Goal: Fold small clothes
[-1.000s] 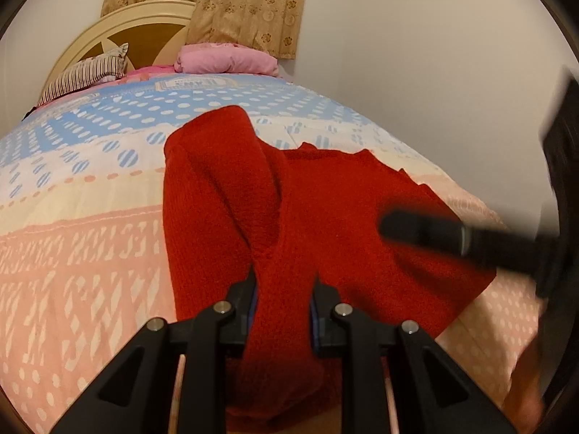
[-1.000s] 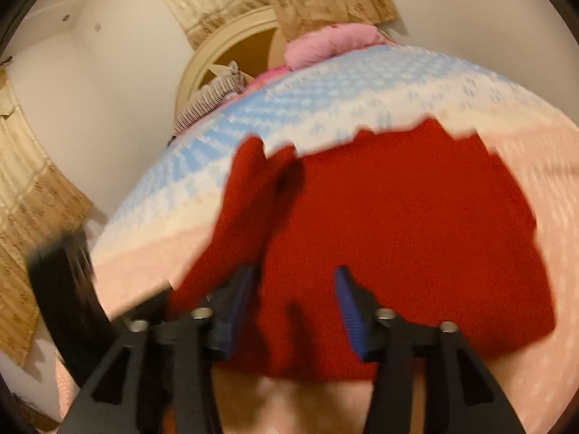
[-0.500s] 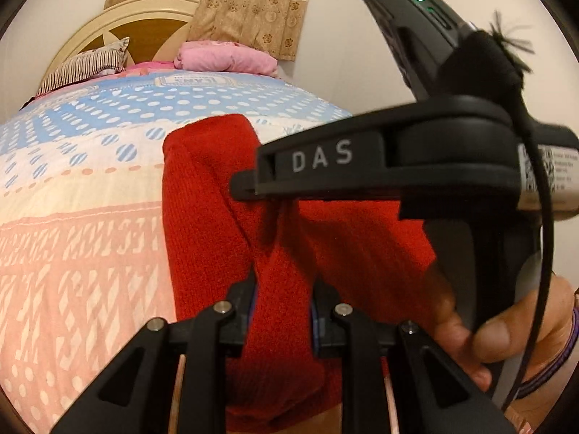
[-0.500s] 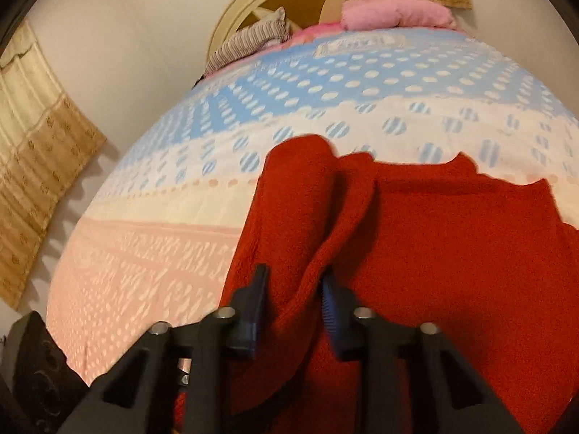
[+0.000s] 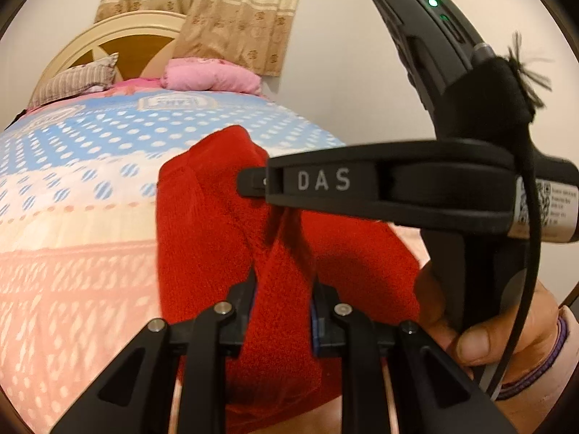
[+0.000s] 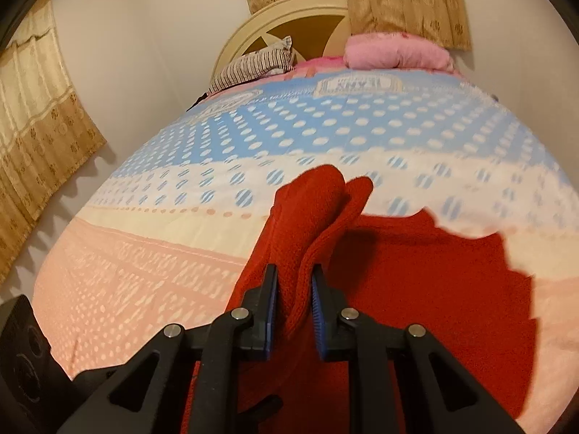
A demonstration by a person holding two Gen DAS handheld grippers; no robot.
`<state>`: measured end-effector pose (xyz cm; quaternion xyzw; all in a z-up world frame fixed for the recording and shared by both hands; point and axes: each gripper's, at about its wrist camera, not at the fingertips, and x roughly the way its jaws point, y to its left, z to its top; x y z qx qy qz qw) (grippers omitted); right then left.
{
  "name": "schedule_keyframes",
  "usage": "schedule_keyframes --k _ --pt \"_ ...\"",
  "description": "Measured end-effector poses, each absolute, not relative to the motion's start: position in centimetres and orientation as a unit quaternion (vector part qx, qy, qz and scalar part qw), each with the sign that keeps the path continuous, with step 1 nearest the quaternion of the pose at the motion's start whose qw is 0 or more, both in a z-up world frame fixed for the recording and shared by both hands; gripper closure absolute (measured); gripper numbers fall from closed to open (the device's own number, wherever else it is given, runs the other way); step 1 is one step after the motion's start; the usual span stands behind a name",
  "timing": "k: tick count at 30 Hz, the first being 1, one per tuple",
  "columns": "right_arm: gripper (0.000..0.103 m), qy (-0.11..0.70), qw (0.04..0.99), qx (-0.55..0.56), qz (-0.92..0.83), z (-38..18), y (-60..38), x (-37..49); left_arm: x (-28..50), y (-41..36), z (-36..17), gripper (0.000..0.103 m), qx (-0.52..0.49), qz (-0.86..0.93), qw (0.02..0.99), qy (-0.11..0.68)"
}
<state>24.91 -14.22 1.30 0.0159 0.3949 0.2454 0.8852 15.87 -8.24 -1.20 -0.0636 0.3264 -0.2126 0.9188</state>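
Note:
A red knit sweater (image 5: 202, 224) lies on the bed, its sleeve side lifted into a ridge. My left gripper (image 5: 284, 289) is shut on a fold of the red sweater near its lower edge. My right gripper (image 6: 294, 289) is shut on the raised sleeve fold of the sweater (image 6: 434, 282). In the left wrist view the right gripper's black body (image 5: 416, 188) crosses in front of the sweater, held by a hand (image 5: 506, 332), and hides the sweater's right part.
The bed cover (image 6: 163, 253) has pink, cream and blue dotted bands. A pink pillow (image 6: 394, 50) and a striped pillow (image 6: 253, 65) lie by the round headboard (image 6: 289, 14). Curtains (image 6: 32, 126) hang at left. Part of the left gripper's body (image 6: 21, 354) shows at the lower left.
My right gripper moved left over the sweater and shut on the raised sleeve fold. It now fills the right of the left wrist view. My left gripper kept its hold.

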Motion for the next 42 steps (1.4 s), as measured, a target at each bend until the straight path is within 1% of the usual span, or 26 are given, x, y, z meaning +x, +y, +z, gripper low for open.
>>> schedule_keyframes --k 4,9,16,23,29,36,38,40,42 --pt "0.087 0.396 0.891 -0.005 0.222 2.0 -17.0 25.2 16.3 -11.4 -0.9 0.081 -0.05 -0.226 0.915 0.329" --pt "0.088 0.403 0.894 -0.002 0.197 1.9 -20.9 25.8 16.9 -15.1 -1.0 0.081 -0.037 -0.248 0.908 0.336" --pt "0.088 0.425 0.891 0.004 0.162 0.4 -26.3 26.6 17.9 -18.7 -2.0 0.081 -0.029 -0.258 0.895 0.364" --pt "0.089 0.442 0.885 -0.005 0.145 -1.9 -28.9 27.6 19.1 -20.7 -3.2 0.081 -0.014 -0.242 0.894 0.377" --pt "0.089 0.451 0.882 0.017 0.136 -3.8 -30.7 28.2 19.9 -21.3 -3.3 0.081 -0.015 -0.245 0.892 0.38" --pt "0.089 0.456 0.88 0.041 0.123 -4.3 -31.8 27.1 19.6 -21.6 -3.5 0.081 0.003 -0.257 0.888 0.38" --pt "0.089 0.455 0.882 0.037 0.115 -4.2 -31.7 26.6 19.4 -21.5 -3.5 0.077 0.007 -0.273 0.883 0.382" --pt "0.089 0.455 0.884 0.027 0.103 -4.4 -31.7 26.2 18.4 -20.5 -3.0 0.076 0.002 -0.301 0.876 0.376" --pt "0.089 0.452 0.887 0.01 0.092 -4.6 -31.7 25.8 16.9 -19.3 -2.3 0.067 0.0 -0.315 0.875 0.368"
